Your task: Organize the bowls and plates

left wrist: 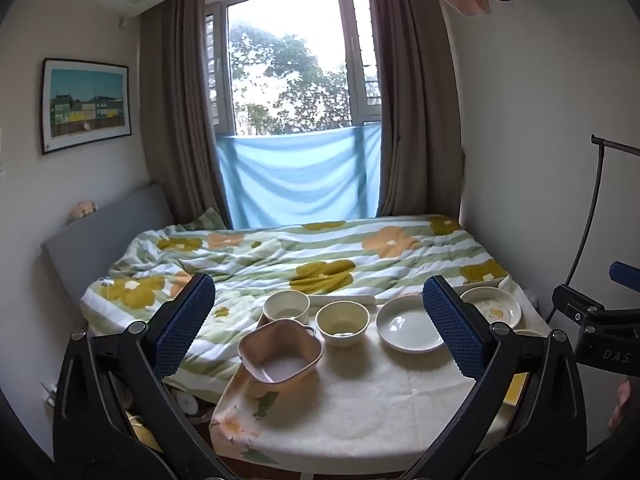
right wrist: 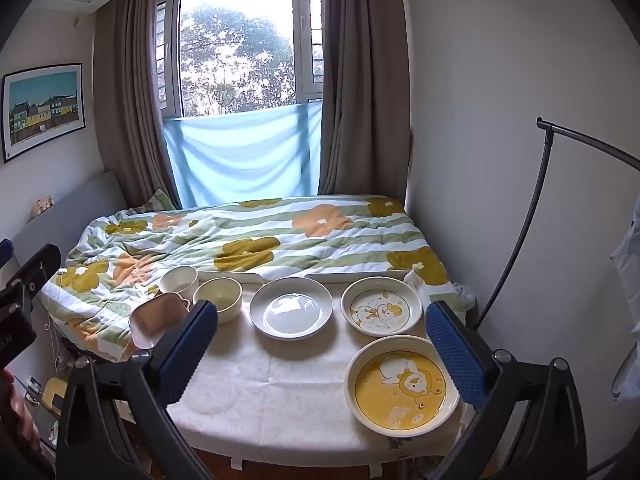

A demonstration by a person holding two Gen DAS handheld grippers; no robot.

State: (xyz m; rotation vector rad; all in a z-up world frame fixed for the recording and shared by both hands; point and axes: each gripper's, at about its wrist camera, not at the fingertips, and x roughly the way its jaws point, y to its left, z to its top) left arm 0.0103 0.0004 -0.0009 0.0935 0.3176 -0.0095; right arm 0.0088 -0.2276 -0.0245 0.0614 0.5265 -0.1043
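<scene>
Item: crockery on clothed counter (right wrist: 280, 392) beside the bed. Pink bowl (left wrist: 280, 350) sat at the counter's left edge (overhanging, by appearance); two cream bowls (left wrist: 342, 322) behind it, white plate (right wrist: 291, 307) and two duck plates (right wrist: 402, 392) to the right. Left gripper (left wrist: 320, 322) and right gripper (right wrist: 322, 350) hovered, fingers wide apart, holding nothing. Risks: a nudge could tip the pink bowl off; glazed rims might slip; the cloth could drag.

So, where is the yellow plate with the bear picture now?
In the right wrist view, the yellow plate lies on the table's near right corner, in front of the duck plate, just inside the right gripper's right finger.
</scene>
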